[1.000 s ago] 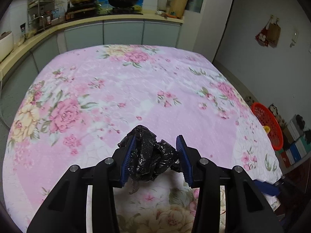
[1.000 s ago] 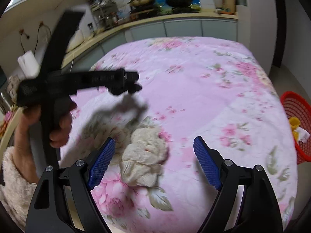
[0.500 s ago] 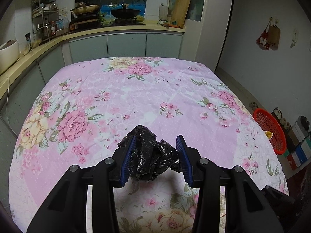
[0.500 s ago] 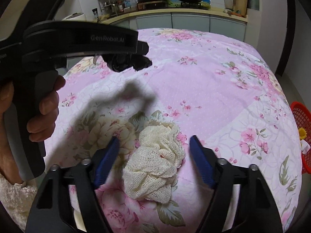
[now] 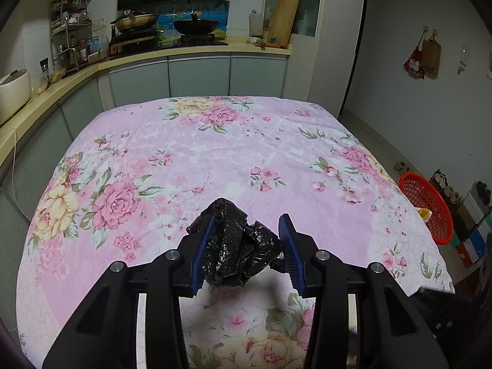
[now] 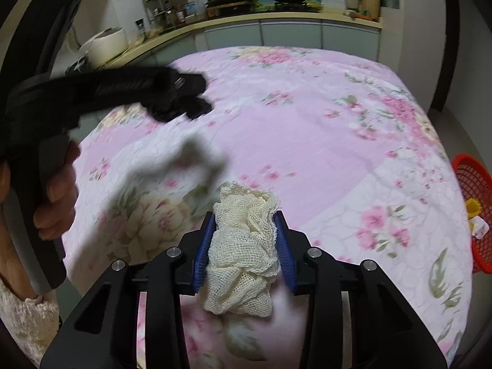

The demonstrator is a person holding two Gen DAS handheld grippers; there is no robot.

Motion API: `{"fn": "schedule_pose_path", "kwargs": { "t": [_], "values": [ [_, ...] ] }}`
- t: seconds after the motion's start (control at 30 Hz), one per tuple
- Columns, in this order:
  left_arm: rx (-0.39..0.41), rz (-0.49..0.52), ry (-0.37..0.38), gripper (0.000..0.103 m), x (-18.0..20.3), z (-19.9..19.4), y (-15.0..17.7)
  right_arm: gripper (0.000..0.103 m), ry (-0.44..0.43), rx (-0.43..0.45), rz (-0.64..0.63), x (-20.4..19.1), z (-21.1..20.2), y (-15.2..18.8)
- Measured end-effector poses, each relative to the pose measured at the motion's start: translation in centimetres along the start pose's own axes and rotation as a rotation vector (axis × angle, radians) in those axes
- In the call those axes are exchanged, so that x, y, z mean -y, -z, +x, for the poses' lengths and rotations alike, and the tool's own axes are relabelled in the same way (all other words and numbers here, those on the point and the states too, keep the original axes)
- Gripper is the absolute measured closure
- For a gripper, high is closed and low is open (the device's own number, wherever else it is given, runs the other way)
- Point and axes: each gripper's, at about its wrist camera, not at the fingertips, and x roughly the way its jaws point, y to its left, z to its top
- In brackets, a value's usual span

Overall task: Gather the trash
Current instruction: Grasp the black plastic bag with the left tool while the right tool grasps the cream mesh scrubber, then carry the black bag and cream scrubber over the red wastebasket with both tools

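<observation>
Both grippers hold trash over the pink floral tablecloth [image 5: 246, 141].

The left gripper [image 5: 247, 246] is clamped on a crumpled black plastic bag [image 5: 236, 252] at lower centre of its view; the bag's underside and a pale scrap dangling beneath it are hard to make out. In the right wrist view the left gripper appears again, blurred, at upper left, held by a hand [image 6: 55, 203] cut off by the frame edge. The right gripper [image 6: 244, 246], its jaws having just been closing, now squeezes a cream mesh cloth wad [image 6: 243, 252] at lower centre; its lower end is blurred. At the right edge a red plastic lattice basket [image 6: 470, 184], partly cut off, contains a yellow item [image 6: 473, 207] and a white crumpled scrap [image 6: 478, 226].
</observation>
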Motion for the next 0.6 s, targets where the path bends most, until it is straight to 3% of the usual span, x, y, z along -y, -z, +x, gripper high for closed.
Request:
{"fn": "schedule_pose_path", "kwargs": {
  "t": [0.6],
  "values": [
    [0.034,0.052,-0.020,0.062,2.3,-0.1,0.2,0.066,0.081,0.193,0.106,6.5,-5.3,-4.8]
  ]
}}
